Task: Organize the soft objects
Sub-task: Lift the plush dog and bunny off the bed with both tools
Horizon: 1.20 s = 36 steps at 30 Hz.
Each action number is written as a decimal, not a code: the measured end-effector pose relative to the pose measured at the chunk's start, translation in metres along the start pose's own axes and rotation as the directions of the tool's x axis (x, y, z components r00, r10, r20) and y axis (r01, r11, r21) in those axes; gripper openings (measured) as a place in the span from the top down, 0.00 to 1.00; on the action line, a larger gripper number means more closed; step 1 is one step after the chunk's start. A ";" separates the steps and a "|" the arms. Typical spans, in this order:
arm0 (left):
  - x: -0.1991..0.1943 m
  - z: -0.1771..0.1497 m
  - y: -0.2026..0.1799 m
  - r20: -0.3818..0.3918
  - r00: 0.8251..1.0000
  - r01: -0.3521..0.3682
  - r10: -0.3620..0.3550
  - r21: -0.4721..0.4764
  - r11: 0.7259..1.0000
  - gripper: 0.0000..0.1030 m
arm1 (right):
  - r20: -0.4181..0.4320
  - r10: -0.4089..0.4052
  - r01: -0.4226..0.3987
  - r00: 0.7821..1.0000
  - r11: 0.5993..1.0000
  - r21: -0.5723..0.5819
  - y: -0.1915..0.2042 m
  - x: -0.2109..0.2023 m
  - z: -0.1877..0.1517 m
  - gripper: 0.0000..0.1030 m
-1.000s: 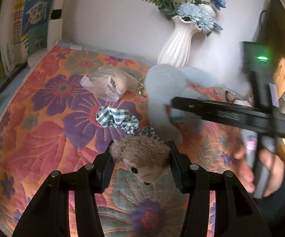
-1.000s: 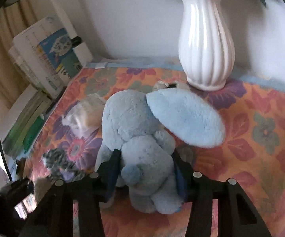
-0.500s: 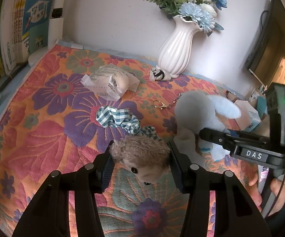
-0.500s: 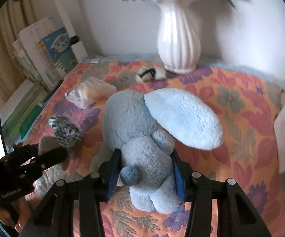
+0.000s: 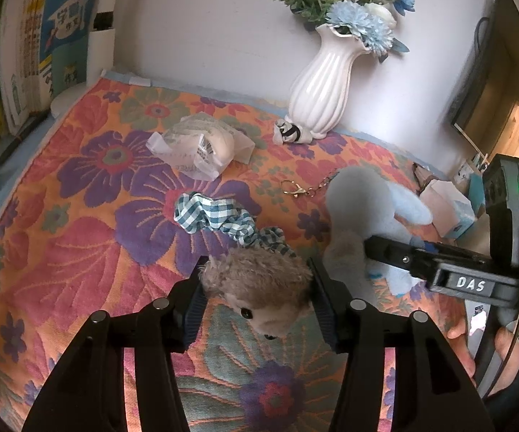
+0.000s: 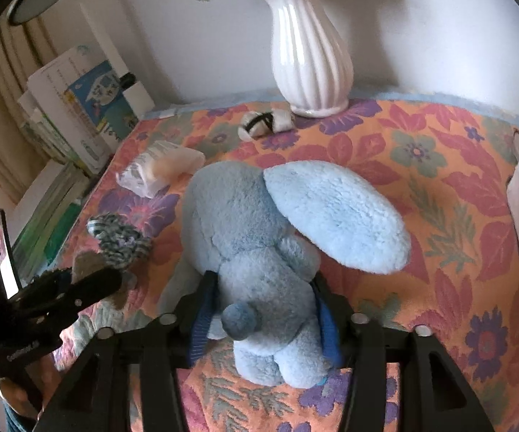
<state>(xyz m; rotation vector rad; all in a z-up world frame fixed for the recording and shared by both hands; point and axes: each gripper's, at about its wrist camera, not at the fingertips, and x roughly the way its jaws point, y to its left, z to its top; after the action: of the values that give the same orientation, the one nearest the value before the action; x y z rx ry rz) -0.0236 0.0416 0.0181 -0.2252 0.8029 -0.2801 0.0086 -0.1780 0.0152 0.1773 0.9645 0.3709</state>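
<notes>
I set the pale-blue plush elephant (image 6: 259,252) on the floral-quilted table (image 6: 439,165); right gripper (image 6: 265,318) fingers have just been spreading off it, elephant between them; left gripper (image 5: 257,297) grips the brown furry toy (image 5: 259,288).

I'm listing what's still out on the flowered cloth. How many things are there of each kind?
Plush toys: 2, brown plush and blue elephant
Fabric scrunchies: 2, checked, black-and-white
Plastic-wrapped packets: 1
Vases: 1
Total: 6
</notes>
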 end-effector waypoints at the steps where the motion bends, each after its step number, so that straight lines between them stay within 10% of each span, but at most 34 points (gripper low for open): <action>1: 0.000 0.000 0.001 -0.002 1.000 0.002 -0.002 -0.004 1.000 0.51 | -0.003 0.010 -0.010 1.000 1.000 0.014 -0.001 0.000 0.001 0.31; 7: 0.002 0.001 0.004 -0.015 1.000 0.009 -0.009 -0.018 1.000 0.49 | -0.014 -0.040 0.039 0.999 0.999 -0.023 0.013 0.012 0.010 0.21; 9: 0.003 0.001 0.007 -0.024 1.000 0.019 -0.020 -0.035 0.999 0.49 | -0.015 -0.062 0.061 0.998 0.996 -0.068 0.023 0.012 0.009 0.48; 12: 0.006 0.001 0.015 -0.049 0.997 0.052 -0.056 -0.076 0.996 0.47 | -0.012 -0.037 0.036 0.999 0.998 -0.056 0.024 0.006 0.002 0.58; 24: -0.007 -0.003 -0.006 0.006 1.000 0.010 -0.010 0.002 1.000 0.55 | 0.030 0.019 -0.020 0.999 0.999 0.027 0.011 -0.062 -0.057 0.61; 36: -0.042 -0.026 -0.071 0.002 0.985 0.171 -0.172 0.066 0.983 0.55 | 0.080 0.023 -0.028 0.997 0.997 0.073 -0.018 -0.129 -0.095 0.63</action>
<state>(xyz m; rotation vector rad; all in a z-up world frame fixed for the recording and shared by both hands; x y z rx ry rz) -0.0817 -0.0137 0.0504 -0.2338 0.7664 -0.4671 -0.1323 -0.2460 0.0553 0.2700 0.8990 0.3495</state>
